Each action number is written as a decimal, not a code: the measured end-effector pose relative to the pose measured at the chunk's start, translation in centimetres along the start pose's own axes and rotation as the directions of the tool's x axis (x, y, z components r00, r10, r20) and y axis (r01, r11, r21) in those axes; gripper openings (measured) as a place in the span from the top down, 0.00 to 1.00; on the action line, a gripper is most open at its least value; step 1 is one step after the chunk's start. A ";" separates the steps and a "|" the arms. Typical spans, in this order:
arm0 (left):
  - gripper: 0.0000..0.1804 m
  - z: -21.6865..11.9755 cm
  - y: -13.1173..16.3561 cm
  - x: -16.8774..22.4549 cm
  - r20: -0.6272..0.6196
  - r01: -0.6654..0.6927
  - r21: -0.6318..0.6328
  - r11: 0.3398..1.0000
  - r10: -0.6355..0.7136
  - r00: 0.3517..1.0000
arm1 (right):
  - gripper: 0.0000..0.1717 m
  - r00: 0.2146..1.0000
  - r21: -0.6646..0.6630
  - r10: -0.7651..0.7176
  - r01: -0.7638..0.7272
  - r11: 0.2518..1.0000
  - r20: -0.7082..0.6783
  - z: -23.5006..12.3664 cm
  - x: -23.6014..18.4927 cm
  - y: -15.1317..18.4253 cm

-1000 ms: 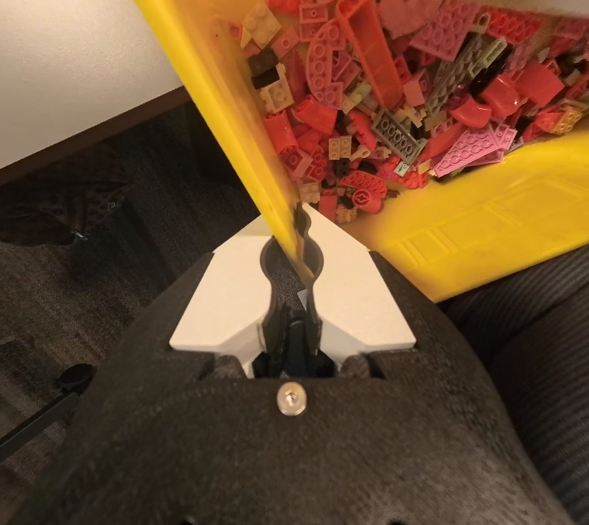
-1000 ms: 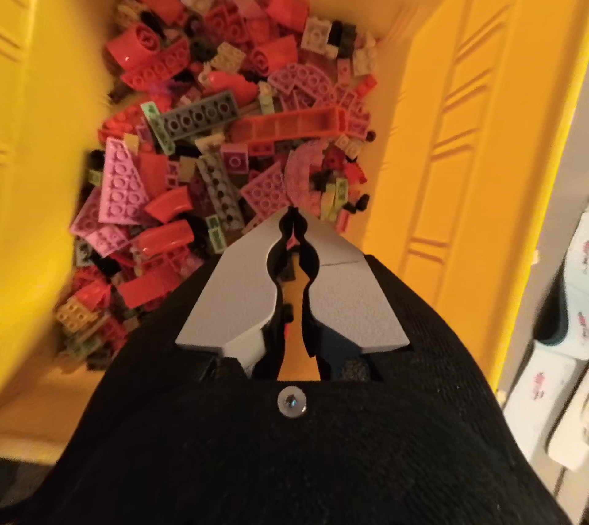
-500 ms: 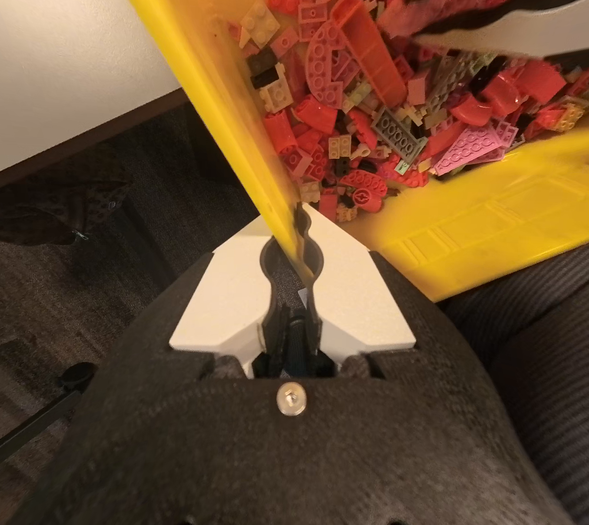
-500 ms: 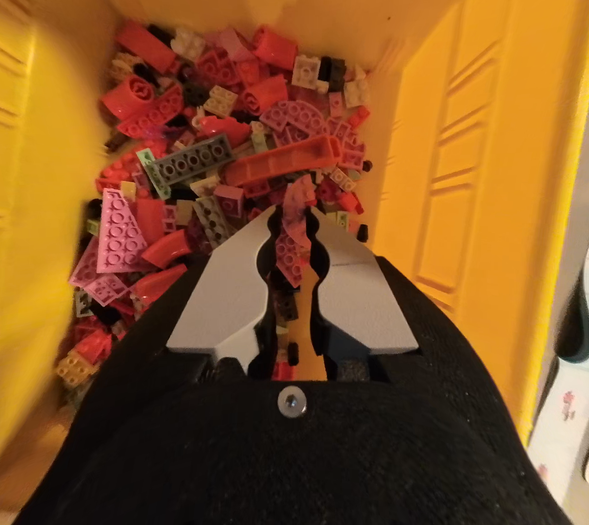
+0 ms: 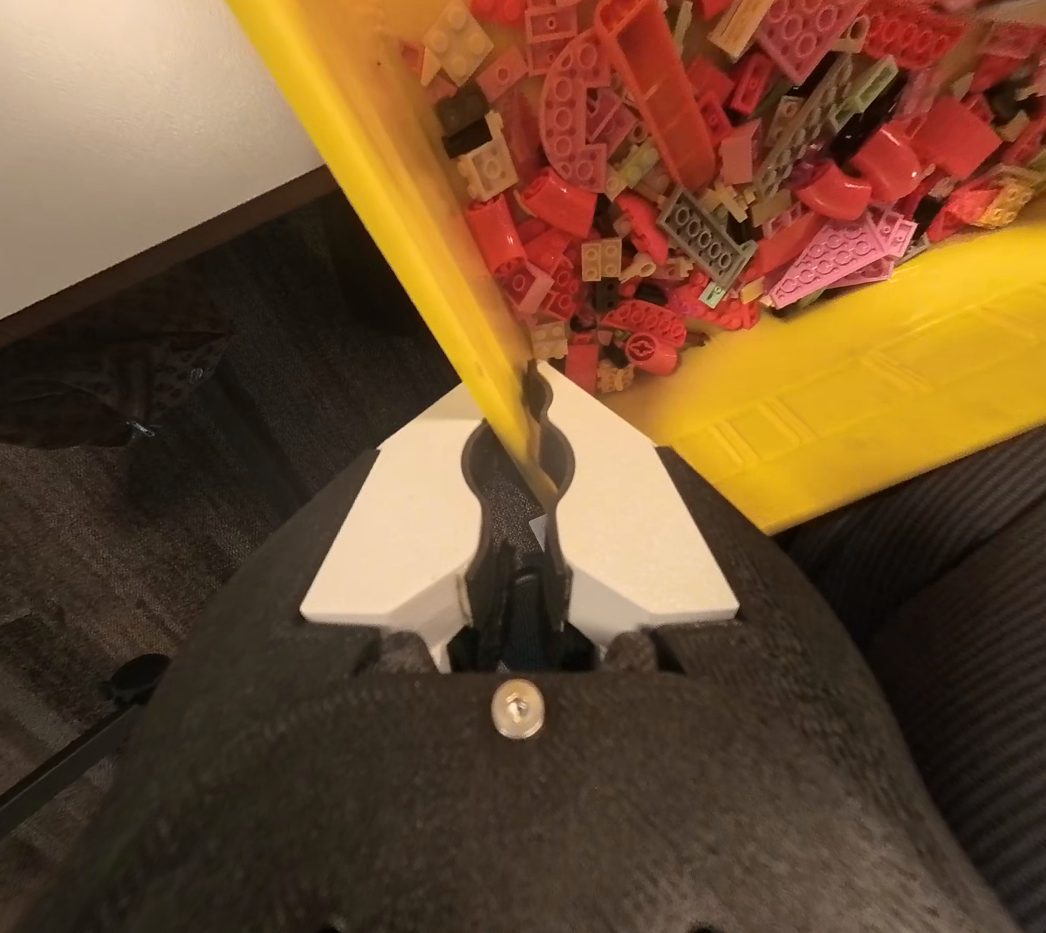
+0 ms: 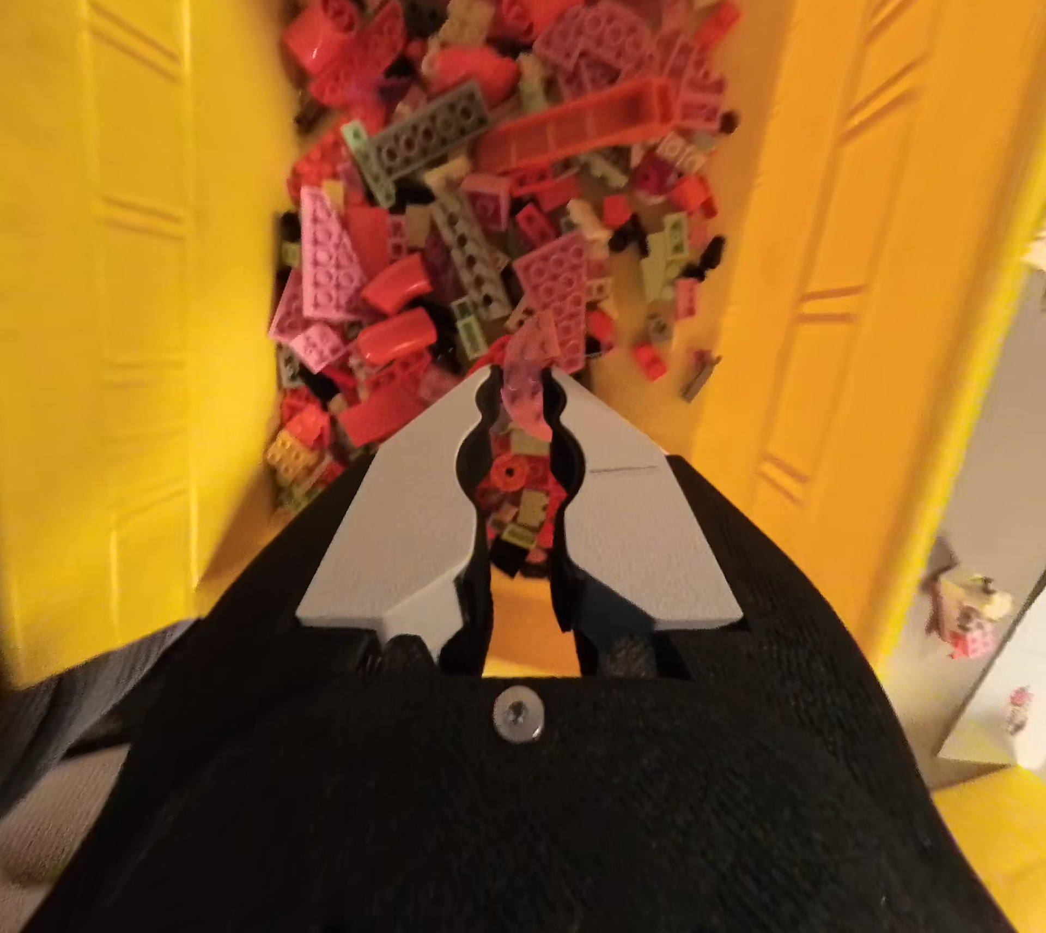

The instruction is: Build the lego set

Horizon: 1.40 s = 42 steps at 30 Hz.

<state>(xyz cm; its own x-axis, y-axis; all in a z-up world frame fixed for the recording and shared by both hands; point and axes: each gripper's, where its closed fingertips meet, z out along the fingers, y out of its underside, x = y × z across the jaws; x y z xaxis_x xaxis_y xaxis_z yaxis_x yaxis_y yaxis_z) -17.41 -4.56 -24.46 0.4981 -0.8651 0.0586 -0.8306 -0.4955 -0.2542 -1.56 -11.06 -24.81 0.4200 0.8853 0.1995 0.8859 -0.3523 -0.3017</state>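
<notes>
The left hand-held gripper point(image 5: 523, 396) is clamped on the yellow bin's wall point(image 5: 396, 204). The right hand-held gripper point(image 6: 523, 390) pinches a pink curved plate point(image 6: 529, 385), held above the brick pile point(image 6: 487, 181) at twelve o'clock inside the bin.

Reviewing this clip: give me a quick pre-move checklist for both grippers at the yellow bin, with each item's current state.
1. Left gripper clamped on the yellow bin wall: ok.
2. Right gripper holding a pink curved plate: ok.
3. Plate seated squarely between the fingers: cannot tell, blurred.
4. Held plate lifted free of the brick pile: ok.
5. Right gripper clear of the bin's side walls: ok.
6. No other brick snagged on the plate: cannot tell.
</notes>
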 end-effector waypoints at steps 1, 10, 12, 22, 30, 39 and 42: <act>0.97 0.0 0.0 0.0 0.000 0.000 0.000 1.000 0.000 1.000 | 0.93 1.000 -0.035 -0.011 0.012 0.999 0.024 0.2 -0.6 0.6; 0.97 0.0 0.0 0.1 0.003 -0.004 -0.005 1.000 0.004 1.000 | 0.88 0.975 0.220 -0.118 0.159 0.963 -0.187 1.0 2.2 -4.2; 0.97 0.0 0.0 0.1 0.003 -0.006 -0.007 1.000 0.006 1.000 | 0.91 0.944 0.197 -0.202 0.257 0.946 -0.261 1.5 2.7 -4.6; 0.97 -0.1 0.0 0.1 0.000 -0.008 -0.004 1.000 0.008 1.000 | 0.99 0.924 0.175 -0.285 0.334 0.926 -0.256 3.2 2.5 -5.1; 0.97 -0.1 0.1 0.0 -0.006 -0.011 0.001 1.000 0.011 1.000 | 1.00 0.881 0.611 0.231 -0.455 0.648 0.412 -5.5 1.4 -9.0; 0.97 -0.1 0.1 0.0 -0.006 -0.013 0.000 1.000 0.013 1.000 | 0.99 0.698 0.565 0.191 -0.685 0.460 0.691 -9.3 2.0 -9.4; 0.97 -0.1 0.1 0.0 -0.007 -0.016 0.000 1.000 0.016 1.000 | 0.99 0.788 0.672 0.182 -0.601 0.432 0.588 -11.9 5.4 -9.7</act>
<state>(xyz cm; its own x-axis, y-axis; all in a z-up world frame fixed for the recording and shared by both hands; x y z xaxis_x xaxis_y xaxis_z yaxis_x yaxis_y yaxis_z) -17.55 -4.60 -24.40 0.4835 -0.8732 0.0610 -0.8382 -0.4820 -0.2551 -5.51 -6.47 -9.68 0.3760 0.8121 -0.4462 -0.0018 -0.4809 -0.8768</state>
